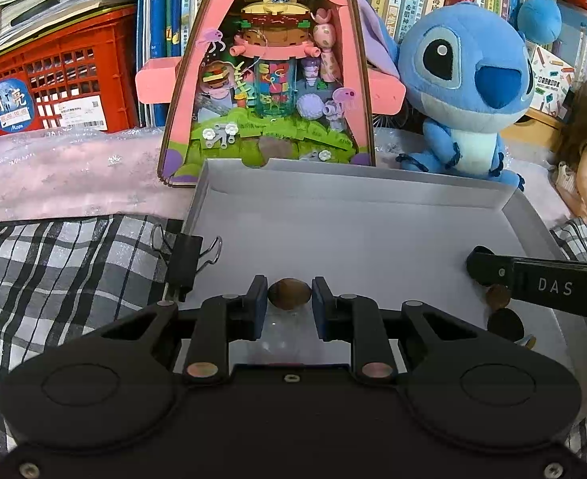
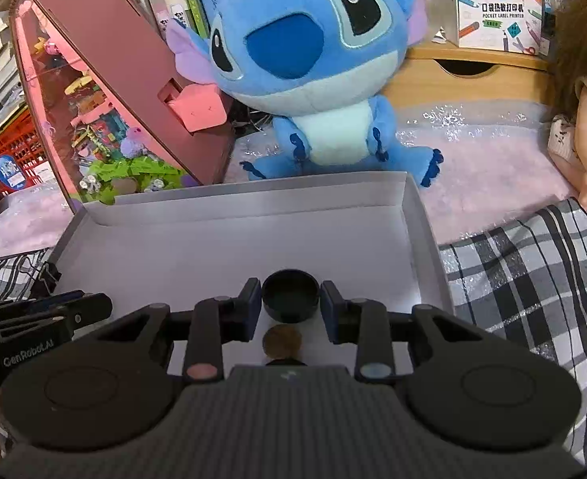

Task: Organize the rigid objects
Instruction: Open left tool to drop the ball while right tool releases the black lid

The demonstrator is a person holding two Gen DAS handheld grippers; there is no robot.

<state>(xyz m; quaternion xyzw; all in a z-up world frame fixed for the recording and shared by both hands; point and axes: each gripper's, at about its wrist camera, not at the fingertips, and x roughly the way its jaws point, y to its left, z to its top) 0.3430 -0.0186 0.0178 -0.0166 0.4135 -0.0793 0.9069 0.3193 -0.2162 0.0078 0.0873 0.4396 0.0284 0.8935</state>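
Right now the left gripper (image 1: 289, 299) is pinched tight on a small brown nut (image 1: 288, 293), held over the near part of the white box (image 1: 357, 195). Over on the right gripper (image 2: 290, 301), the fingers are narrowly parted, clamped around a black cap (image 2: 290, 294), a coin (image 2: 282, 341) lying on the box floor just below. Behind the box sits a blue plush toy (image 2: 309, 60).
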